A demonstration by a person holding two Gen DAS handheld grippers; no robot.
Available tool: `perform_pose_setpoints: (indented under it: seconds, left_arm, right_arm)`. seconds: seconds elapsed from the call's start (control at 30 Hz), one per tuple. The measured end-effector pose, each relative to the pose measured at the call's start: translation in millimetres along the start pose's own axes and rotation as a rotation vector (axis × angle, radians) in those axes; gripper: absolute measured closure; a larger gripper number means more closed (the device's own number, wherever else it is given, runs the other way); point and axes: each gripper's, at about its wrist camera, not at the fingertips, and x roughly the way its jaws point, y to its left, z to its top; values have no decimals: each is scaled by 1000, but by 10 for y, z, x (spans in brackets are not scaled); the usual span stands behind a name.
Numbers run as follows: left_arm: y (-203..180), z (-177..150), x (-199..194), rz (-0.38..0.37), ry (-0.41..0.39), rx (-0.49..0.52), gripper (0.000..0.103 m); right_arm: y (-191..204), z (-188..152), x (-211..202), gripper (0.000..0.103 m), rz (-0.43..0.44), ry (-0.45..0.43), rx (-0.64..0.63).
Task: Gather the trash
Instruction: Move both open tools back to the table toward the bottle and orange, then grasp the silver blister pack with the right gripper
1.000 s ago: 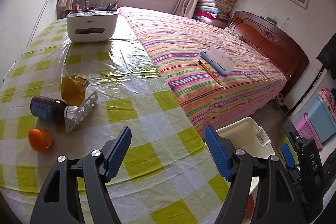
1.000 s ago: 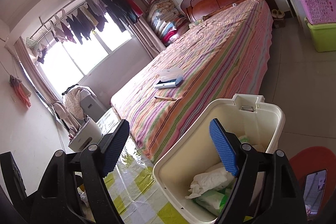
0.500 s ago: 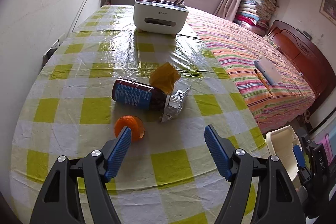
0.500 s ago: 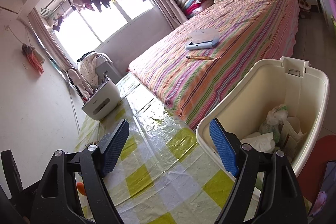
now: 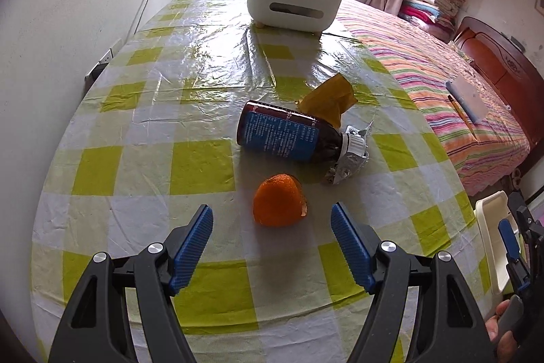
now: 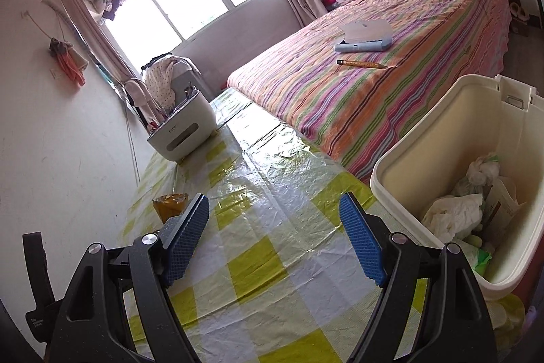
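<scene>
Orange peel piece (image 5: 278, 200) lies on the green-checked plastic tablecloth (image 5: 204, 165) just ahead of the spread, empty left gripper (image 5: 272, 244); right gripper (image 6: 273, 237) likewise spread, beside the cream plastic bin (image 6: 442, 138).

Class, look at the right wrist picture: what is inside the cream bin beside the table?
Inside the cream bin lie crumpled white tissues, a knotted plastic bag, some paper and green packaging. Whatever lies beneath that pile is covered.
</scene>
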Motion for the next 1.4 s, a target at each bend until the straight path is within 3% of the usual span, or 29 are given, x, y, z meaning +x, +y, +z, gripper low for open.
perform_pose_setpoints:
  seconds: [0.1, 0.2, 0.27, 0.53, 0.73, 1.0, 1.13, 1.33, 1.4]
  left_arm:
    - [-12, 7, 14, -5, -2, 8, 35]
    - [-28, 9, 38, -13, 7, 19, 46]
    - [-29, 7, 64, -19, 21, 22, 59]
    - [2, 10, 92, -21, 26, 25, 81]
    - [2, 21, 102, -24, 23, 36, 81]
    - [-14, 45, 118, -30, 15, 36, 85]
    - [4, 49, 111, -35, 10, 32, 101]
    - [30, 27, 123, -36, 22, 42, 102]
    - [42, 19, 114, -36, 21, 42, 102]
  right_arm:
    - [3, -7, 29, 25, 5, 16, -4]
    - [40, -11, 59, 25, 12, 26, -13]
    - [81, -16, 91, 25, 17, 36, -25]
    - [391, -39, 294, 25, 60, 95, -108]
    - [687, -85, 471, 25, 89, 149, -211]
    - [1077, -267, 812, 25, 127, 294, -367]
    - [1228, -367, 980, 25, 137, 356, -432]
    - [1403, -491, 1213, 26, 139, 435, -507]
    - [1449, -515, 1271, 33, 144, 452, -517]
